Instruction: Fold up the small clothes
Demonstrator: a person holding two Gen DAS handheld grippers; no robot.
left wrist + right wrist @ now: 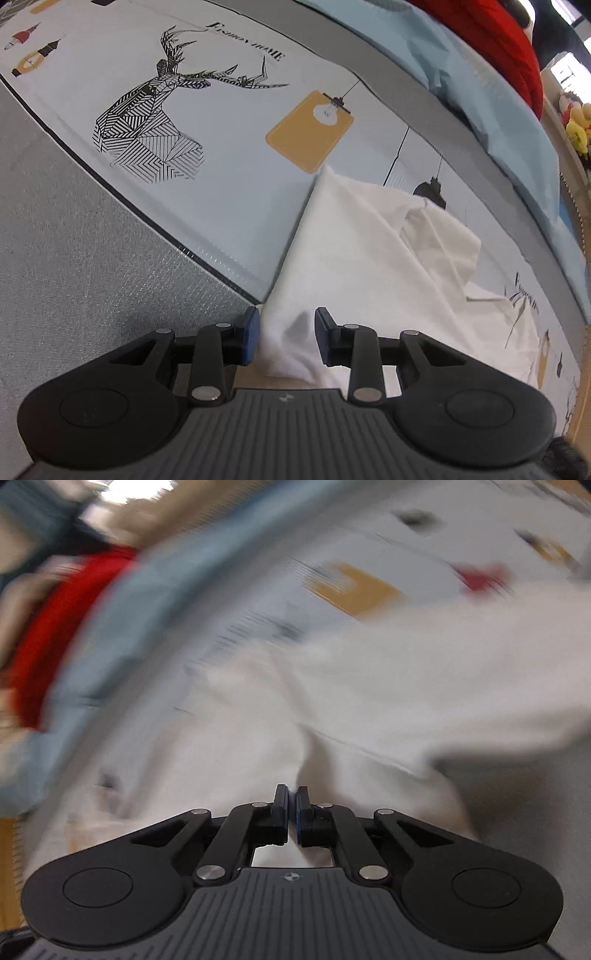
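A small white garment (362, 258) lies crumpled on a printed pale-blue cloth (229, 177). My left gripper (286, 334) is open, its blue-padded fingers either side of the garment's near corner, which lies between them. In the right wrist view, which is motion-blurred, my right gripper (291, 808) is shut on a fold of the white garment (369, 701) and the cloth stretches away from the pads.
The printed cloth shows a striped deer head (147, 122) and a yellow tag print (310, 133). A grey textured surface (74, 258) lies to the left. A light-blue fabric (498, 110) and a red fabric (509, 40) lie at the back right.
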